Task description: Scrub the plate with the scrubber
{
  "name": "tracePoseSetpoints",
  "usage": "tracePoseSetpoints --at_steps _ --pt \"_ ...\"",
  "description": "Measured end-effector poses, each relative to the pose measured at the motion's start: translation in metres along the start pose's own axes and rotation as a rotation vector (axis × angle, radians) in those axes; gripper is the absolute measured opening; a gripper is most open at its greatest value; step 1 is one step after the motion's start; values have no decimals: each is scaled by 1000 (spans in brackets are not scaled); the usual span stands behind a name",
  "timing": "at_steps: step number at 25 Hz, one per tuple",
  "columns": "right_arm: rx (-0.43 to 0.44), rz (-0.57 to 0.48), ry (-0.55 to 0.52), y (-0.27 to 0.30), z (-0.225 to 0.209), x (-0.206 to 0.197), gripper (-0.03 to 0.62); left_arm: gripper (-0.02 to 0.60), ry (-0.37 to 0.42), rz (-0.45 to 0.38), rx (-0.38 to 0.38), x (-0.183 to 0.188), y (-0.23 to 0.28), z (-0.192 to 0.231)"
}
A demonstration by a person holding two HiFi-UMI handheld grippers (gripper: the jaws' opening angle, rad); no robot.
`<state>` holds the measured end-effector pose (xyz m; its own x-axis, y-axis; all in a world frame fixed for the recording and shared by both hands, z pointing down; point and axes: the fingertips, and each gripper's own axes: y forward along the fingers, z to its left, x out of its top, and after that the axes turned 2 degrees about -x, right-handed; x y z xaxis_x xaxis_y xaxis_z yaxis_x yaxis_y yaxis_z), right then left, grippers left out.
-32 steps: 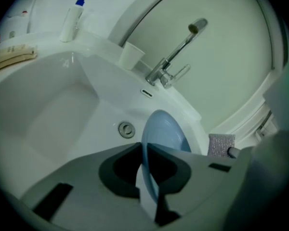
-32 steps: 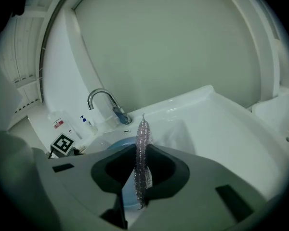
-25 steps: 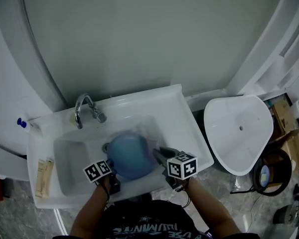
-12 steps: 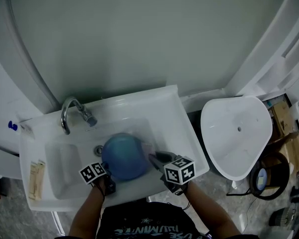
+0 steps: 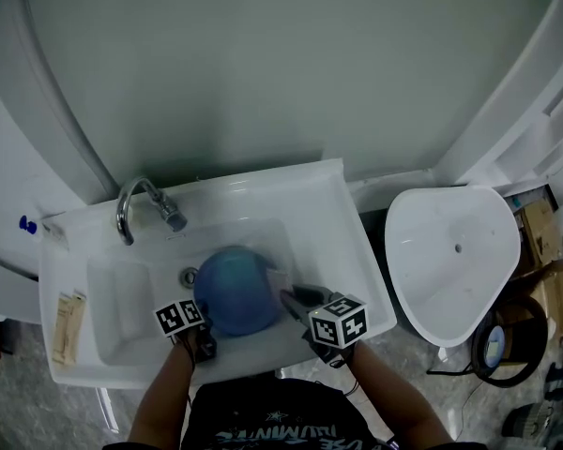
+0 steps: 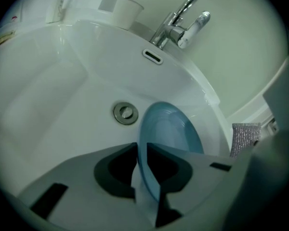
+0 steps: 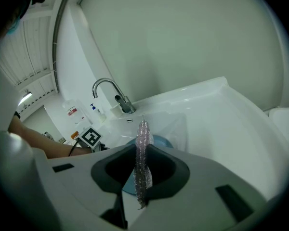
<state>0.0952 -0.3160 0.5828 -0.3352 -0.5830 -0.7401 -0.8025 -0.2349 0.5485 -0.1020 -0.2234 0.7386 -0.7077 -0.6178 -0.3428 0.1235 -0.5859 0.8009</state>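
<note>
A round blue plate stands tilted on edge in the white sink. My left gripper is shut on its near rim, and the left gripper view shows the plate pinched edge-on between the pads. Those jaws have just eased open a touch, with the rim still between them. My right gripper is just right of the plate. It is shut on a thin sparkly silver scrubber, which stands upright between the jaws. The scrubber also shows beside the plate's right edge, and I cannot tell if they touch.
A chrome faucet rises at the sink's back left, with the drain below it. A small packet lies on the left ledge. Right of the sink stands a white rounded fixture, with cardboard boxes behind it.
The left gripper and the plate have sunk a little deeper into the basin. The right gripper with the scrubber has stayed almost in place beside the plate.
</note>
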Motion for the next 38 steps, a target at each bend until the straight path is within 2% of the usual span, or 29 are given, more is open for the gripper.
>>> tracePoseSetpoints --at_steps 1,3,4,7,12,17,23,28,33,38 --pt "6 1 1 1 1 0 80 65 4 2 -10 -1 0 -3" --pt "20 5 -4 3 6 -1 80 192 5 -2 -32 0 -2 -7" --pt "29 7 -8 5 8 -2 80 222 5 -10 -38 0 -3 -8" --pt "54 3 -20 9 16 -1 80 236 8 -50 -41 6 -12 -9" --pt "50 -22 -41 15 28 5 80 239 24 -109 -88 13 -36 -15" --pt "12 -70 -23 18 45 15 80 238 165 -150 -157 26 -73 -24" --pt "-70 -115 23 26 79 11 80 239 203 -150 -278 32 -113 -24" --pt "-153 -151 74 36 114 3 80 238 310 -135 -362 31 -150 -12" --pt "-176 -185 98 43 158 -10 80 238 390 -165 -436 31 -185 5" --pt "-222 -226 106 46 195 -20 80 172 487 -234 -476 35 -223 24"
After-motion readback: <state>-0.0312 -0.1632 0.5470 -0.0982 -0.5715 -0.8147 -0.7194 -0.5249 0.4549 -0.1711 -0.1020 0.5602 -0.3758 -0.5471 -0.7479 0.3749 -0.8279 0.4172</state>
